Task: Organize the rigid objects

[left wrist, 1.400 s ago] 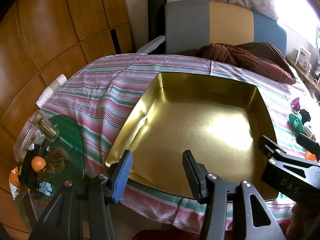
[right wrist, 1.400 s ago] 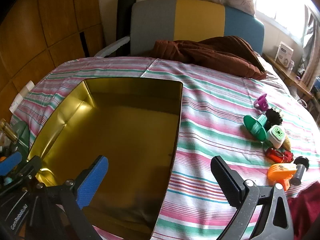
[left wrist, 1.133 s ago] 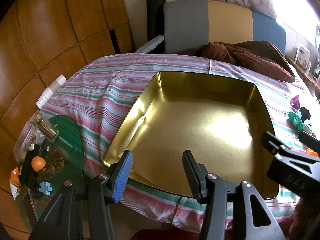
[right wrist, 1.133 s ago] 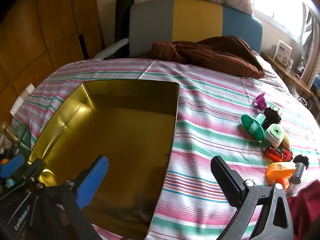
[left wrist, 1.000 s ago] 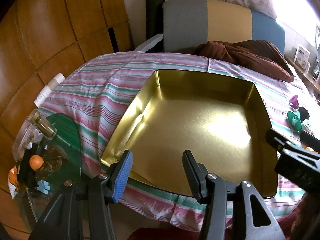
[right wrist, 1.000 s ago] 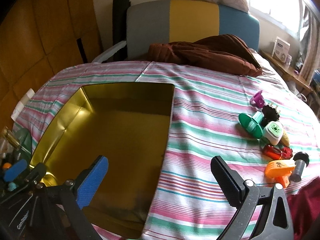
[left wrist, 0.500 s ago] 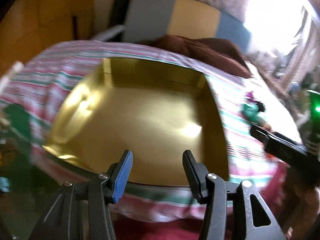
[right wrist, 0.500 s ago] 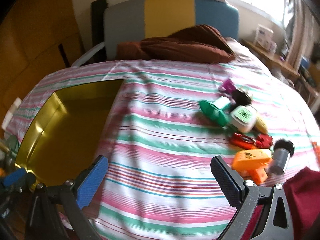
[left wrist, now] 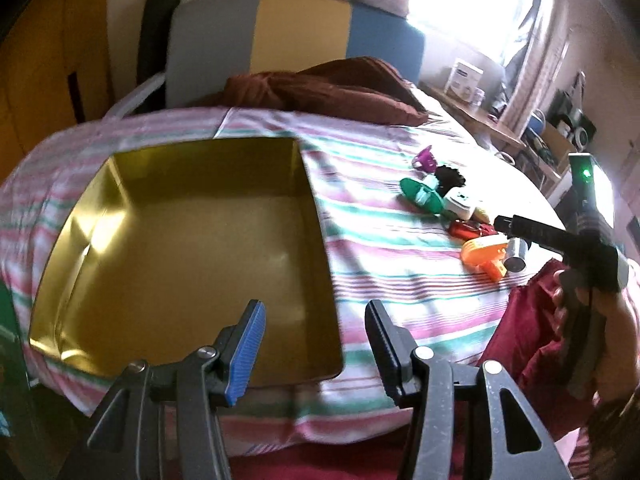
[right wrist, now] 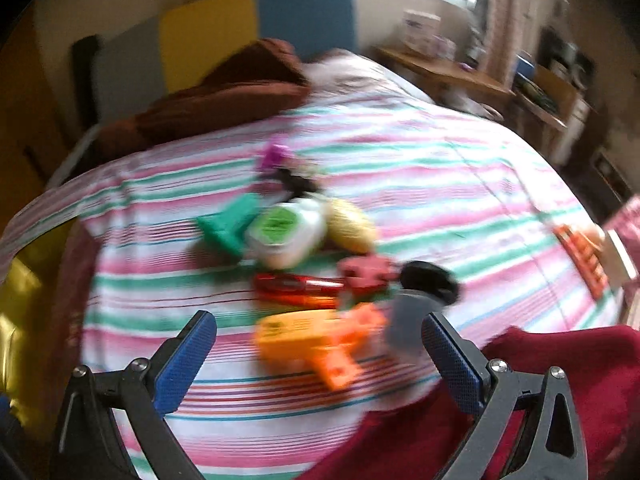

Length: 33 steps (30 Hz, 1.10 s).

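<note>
The striped cloth [left wrist: 400, 264] covers the worktop and carries everything. Just ahead of the left claw [left wrist: 316, 344] and a little to its left sits the gold tin [left wrist: 192, 240], wide, shallow and bare inside; this claw hangs spread over the tin's near right corner, gripping nothing.

Well to the left claw's right, and directly ahead of the right claw [right wrist: 320, 354], lies the cluster of small rigid things. The right claw is spread wide and holds nothing, with the orange punch [right wrist: 308, 338] lying between its fingers but not yet touched, as far as the blurred right wrist view lets me judge. Just beyond the punch is the red piece [right wrist: 298, 288]; to the right of the punch, close against the right finger, stands the grey cylinder with a black cap [right wrist: 416, 308]. Farther ahead are the white case with a green label [right wrist: 286, 236], the green piece [right wrist: 230, 222] left of it, a yellow oval [right wrist: 350, 224] right of it, then a black item [right wrist: 294, 182] and the small purple one [right wrist: 276, 156] farthest off.

The step in hand looks like a first pick, with the orange punch nearest. To do it well, I would slow the right claw so it settles, centre the fingers on the punch's broad body rather than its handle, and keep the right finger clear of the grey cylinder, which looks ready to roll. Then carry it leftward to the tin.
</note>
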Tool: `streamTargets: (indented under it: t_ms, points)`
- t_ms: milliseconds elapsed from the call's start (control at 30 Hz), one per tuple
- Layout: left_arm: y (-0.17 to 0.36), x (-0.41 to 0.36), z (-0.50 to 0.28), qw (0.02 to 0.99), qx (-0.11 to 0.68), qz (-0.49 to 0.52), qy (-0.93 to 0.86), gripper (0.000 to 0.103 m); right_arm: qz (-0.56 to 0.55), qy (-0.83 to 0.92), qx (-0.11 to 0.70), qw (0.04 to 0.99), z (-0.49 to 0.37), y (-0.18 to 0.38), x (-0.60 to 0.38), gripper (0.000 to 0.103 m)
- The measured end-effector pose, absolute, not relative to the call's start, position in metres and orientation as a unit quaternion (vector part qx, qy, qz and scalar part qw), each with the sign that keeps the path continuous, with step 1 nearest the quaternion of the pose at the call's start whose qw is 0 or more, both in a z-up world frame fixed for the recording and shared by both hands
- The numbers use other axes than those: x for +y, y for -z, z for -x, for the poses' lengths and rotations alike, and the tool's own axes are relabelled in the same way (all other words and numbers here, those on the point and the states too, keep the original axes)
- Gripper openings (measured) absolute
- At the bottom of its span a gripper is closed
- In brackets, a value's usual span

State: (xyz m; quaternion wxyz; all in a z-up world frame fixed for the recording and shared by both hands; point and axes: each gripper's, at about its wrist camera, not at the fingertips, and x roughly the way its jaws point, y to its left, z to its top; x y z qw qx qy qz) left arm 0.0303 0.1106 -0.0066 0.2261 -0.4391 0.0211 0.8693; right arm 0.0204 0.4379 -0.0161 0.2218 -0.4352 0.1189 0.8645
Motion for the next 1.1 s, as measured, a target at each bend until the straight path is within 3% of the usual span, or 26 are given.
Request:
streamTargets:
  t_ms: [167,333,400,467,733,1033,1100]
  points:
    - [0.007,0.13,-0.029,0.258,0.019,0.446,-0.857,0.052,0.467,-0.835,0.176,0.234,-0.017,0.031,0.489,0.102]
    - [0.007,0.146,-0.033,0.273,0.029,0.445,-0.852,0.052,0.503,-0.813,0.192,0.22,-0.001,0.047,0.514,0.081]
    - [0.006,0.151,-0.034,0.279,0.033,0.447,-0.85,0.052,0.517,-0.809,0.176,0.217,0.006,0.052,0.523,0.062]
    - [0.007,0.155,-0.033,0.285,0.031,0.448,-0.847,0.052,0.53,-0.803,0.19,0.196,0.009,0.061,0.534,0.056]
    - [0.011,0.182,-0.025,0.32,0.017,0.451,-0.833,0.056,0.508,-0.802,0.275,0.147,0.0,0.075,0.562,0.053]
    - [0.029,0.263,-0.019,0.37,0.119,0.431,-0.814,0.062,0.472,-0.803,0.335,0.143,-0.016,0.072,0.578,0.053]
    - [0.03,0.283,-0.02,0.39,0.144,0.401,-0.816,0.063,0.467,-0.809,0.327,0.143,-0.017,0.068,0.576,0.045]
